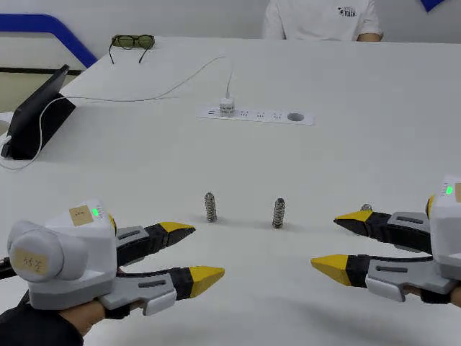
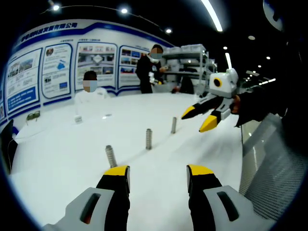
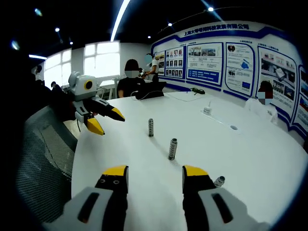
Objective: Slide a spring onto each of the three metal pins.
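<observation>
Three upright metal pins stand in a row on the white table, each with a spring coiled around it: the left spring [image 1: 210, 207], the middle spring [image 1: 279, 213] and the right spring [image 1: 366, 208], which peeks over my right gripper's upper finger. My left gripper [image 1: 202, 251] hovers open near the front left with nothing between its fingers. My right gripper [image 1: 328, 241] is open and holds nothing, its tips beside the right spring. The left gripper view shows the row [image 2: 148, 138] ahead of its open jaws. In the right gripper view the nearest spring [image 3: 219, 181] stands just right of the fingers.
A white power strip [image 1: 256, 115] with a plugged-in cable lies behind the pins. A black tablet [image 1: 36, 112] leans at the far left, glasses [image 1: 132, 41] lie at the back. A person in a white shirt [image 1: 320, 18] sits across the table.
</observation>
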The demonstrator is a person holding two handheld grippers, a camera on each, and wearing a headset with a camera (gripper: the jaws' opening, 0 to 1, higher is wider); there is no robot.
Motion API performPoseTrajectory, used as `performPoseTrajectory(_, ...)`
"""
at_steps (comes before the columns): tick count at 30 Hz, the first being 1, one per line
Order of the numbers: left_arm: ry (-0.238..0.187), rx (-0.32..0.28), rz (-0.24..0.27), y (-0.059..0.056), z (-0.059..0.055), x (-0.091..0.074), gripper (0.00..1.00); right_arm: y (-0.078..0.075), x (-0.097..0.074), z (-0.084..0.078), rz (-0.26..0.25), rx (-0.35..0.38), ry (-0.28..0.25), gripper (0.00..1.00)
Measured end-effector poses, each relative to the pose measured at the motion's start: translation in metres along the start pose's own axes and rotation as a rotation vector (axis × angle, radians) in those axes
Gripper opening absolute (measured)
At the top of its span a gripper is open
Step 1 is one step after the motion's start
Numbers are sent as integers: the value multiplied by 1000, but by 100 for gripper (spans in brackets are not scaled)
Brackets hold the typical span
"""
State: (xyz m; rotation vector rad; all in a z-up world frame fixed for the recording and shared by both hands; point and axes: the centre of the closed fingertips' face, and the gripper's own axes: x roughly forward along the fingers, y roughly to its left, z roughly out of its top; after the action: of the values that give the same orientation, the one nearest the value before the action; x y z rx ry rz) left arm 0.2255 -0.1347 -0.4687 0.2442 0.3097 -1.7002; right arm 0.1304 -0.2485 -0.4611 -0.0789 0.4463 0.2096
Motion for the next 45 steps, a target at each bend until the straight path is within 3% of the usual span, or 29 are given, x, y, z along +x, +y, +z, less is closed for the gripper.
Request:
performPoseTrajectory(17,3,-8,9,1,-2,0,50,-32,-28,-19,-119,51,-16,56)
performPoseTrajectory(45,7,-29,56,12,-7,-5,55,-43,-47,-33,-181,89,-29,62)
